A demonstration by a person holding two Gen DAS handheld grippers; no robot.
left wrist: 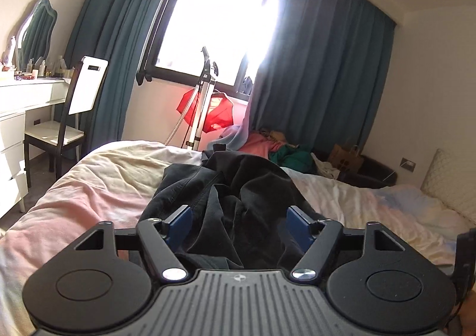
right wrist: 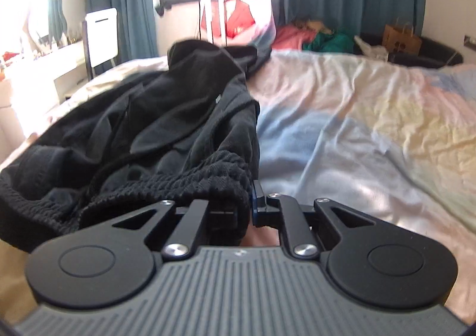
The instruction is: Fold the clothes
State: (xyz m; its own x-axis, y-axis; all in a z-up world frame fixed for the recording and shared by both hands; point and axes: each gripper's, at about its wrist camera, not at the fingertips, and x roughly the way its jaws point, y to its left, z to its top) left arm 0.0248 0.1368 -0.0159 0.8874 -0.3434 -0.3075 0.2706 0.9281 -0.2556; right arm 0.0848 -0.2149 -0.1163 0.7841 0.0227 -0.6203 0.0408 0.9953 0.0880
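Gathering the one black garment point(right wrist: 166, 116), heaped left of centre on the bed point(right wrist: 342, 116): the right gripper point(right wrist: 251, 202) is clamped on its ribbed hem at lower centre, while the left gripper point(left wrist: 239, 227) stands wide open, cloth between its pads unpinched; next it likely needs its own hem hold

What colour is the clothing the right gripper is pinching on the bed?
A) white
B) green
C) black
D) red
C: in the right wrist view, the right gripper is shut on the ribbed hem of the black garment, which lies crumpled on the pastel bed cover.
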